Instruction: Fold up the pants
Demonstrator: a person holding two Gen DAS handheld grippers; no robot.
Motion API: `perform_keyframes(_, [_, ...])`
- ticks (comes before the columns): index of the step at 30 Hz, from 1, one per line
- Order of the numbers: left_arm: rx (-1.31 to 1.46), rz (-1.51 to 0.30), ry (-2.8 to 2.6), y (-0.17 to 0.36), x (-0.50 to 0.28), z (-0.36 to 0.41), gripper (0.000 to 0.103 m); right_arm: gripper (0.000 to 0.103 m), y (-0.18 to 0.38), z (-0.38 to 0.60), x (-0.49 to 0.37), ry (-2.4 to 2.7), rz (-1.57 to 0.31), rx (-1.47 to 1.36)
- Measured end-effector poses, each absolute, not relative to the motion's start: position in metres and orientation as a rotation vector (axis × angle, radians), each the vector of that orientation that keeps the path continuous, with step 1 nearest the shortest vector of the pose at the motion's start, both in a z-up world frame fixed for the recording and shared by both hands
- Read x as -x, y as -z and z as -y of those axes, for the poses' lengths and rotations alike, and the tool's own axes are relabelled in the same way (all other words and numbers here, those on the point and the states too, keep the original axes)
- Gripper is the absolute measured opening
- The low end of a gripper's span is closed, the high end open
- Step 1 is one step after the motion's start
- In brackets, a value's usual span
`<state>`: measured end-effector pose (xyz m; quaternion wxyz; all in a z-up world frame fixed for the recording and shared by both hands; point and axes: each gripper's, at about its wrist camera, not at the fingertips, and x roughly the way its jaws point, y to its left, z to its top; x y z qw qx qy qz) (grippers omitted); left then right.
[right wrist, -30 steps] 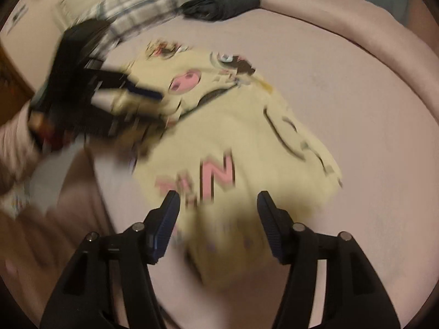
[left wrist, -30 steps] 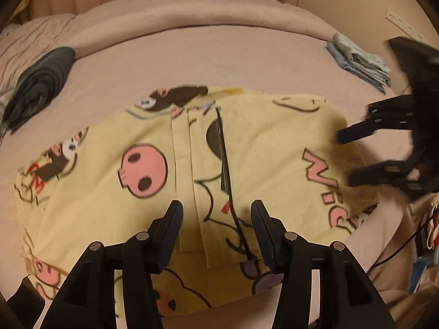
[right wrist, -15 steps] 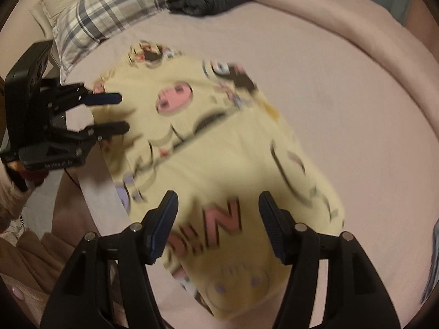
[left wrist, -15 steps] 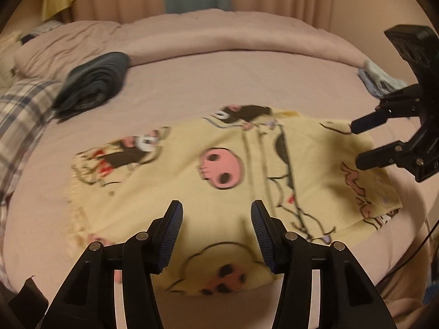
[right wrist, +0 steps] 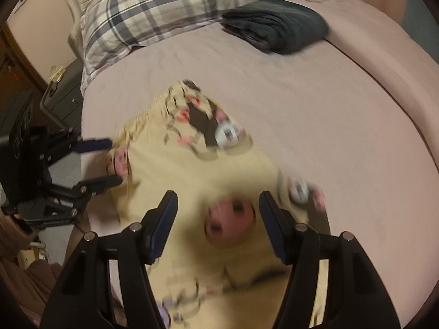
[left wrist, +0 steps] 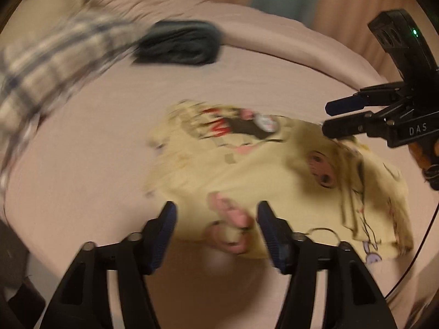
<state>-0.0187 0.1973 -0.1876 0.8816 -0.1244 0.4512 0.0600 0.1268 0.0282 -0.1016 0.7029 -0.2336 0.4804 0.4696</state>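
Note:
Yellow cartoon-print pants [left wrist: 260, 170] lie folded lengthwise on the pink bed [left wrist: 96, 164]. My left gripper [left wrist: 216, 211] hovers over their near edge. Its jaws are opening and its pads press on nothing. In the right wrist view the pants [right wrist: 197, 181] stretch away from me, gathered end farthest, and the left gripper [right wrist: 114, 161] sits at their left edge with the fabric's rim by its fingertips. My right gripper [right wrist: 218, 196] stands open above a pink skull print and holds nothing. In the left wrist view the right gripper [left wrist: 327, 119] is over the pants' far right edge.
A dark folded garment [right wrist: 277, 27] lies near the head of the bed, beside a plaid pillow [right wrist: 153, 11]. A black case [right wrist: 63, 96] stands off the bed's left side. Bare pink sheet [right wrist: 343, 137] spreads to the right of the pants.
Both grippers have swept along the pants toward the gathered end, so the pillow and the dark garment came into view. The left jaws stand wider than before. The pants lie as they did.

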Motion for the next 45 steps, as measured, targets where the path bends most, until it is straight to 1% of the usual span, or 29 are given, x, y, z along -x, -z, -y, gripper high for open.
perform_keyframes(5, [0.380,-0.951,-0.185,0.199,0.021,-0.232,0.069,0.064,0.108,-0.086,-0.155,-1.131,-1.087,0.533])
perform_keyframes(10, [0.384,-0.954,-0.183,0.197,0.018,-0.235,0.069,0.064,0.113,-0.116,-0.165,-1.160,-1.088,0.543])
perform_keyframes(14, [0.419,-0.969,-0.158,0.199,0.017,-0.240,0.069,0.064,0.117,-0.130,-0.167,-1.212,-1.099,0.526])
perform_keyframes(19, [0.456,-0.988,-0.145,0.209,0.015,-0.247,0.069,0.064,0.120,-0.157,-0.154,-1.304,-1.093,0.579])
perform_keyframes(22, [0.491,-0.970,-0.121,0.208,0.008,-0.249,0.069,0.064,0.123,-0.172,-0.146,-1.300,-1.048,0.658])
perform_keyframes(24, [0.524,-0.958,-0.125,0.208,0.004,-0.253,0.059,0.064,0.126,-0.181,-0.147,-1.303,-1.071,0.660])
perform_keyframes(25, [0.530,-0.959,-0.122,0.208,0.003,-0.253,0.043,0.064,0.125,-0.182,-0.147,-1.312,-1.067,0.655])
perform_keyframes(26, [0.537,-0.960,-0.128,0.209,0.002,-0.254,0.030,0.064,0.123,-0.182,-0.144,-1.332,-1.059,0.643])
perform_keyframes(28, [0.525,-0.974,-0.133,0.211,0.001,-0.252,0.020,0.064,0.121,-0.179,-0.141,-1.352,-1.046,0.636])
perform_keyframes(29, [0.526,-0.976,-0.133,0.212,0.002,-0.252,0.016,0.064,0.122,-0.178,-0.140,-1.347,-1.043,0.640])
perform_keyframes(32, [0.562,-0.952,-0.141,0.210,0.006,-0.258,0.011,0.064,0.126,-0.176,-0.138,-1.361,-1.069,0.635])
perform_keyframes(36, [0.557,-0.877,-0.127,0.195,0.011,-0.261,0.010,0.064,0.124,-0.178,-0.127,-1.376,-1.019,0.695])
perform_keyframes(42, [0.548,-0.958,-0.137,0.210,0.007,-0.262,0.010,0.064,0.125,-0.192,-0.122,-1.309,-0.967,0.835])
perform_keyframes(43, [0.547,-0.966,-0.138,0.212,0.007,-0.261,0.012,0.064,0.126,-0.194,-0.124,-1.315,-0.988,0.827])
perform_keyframes(45, [0.547,-0.987,-0.139,0.214,0.004,-0.261,0.031,0.064,0.127,-0.195,-0.128,-1.324,-1.001,0.814])
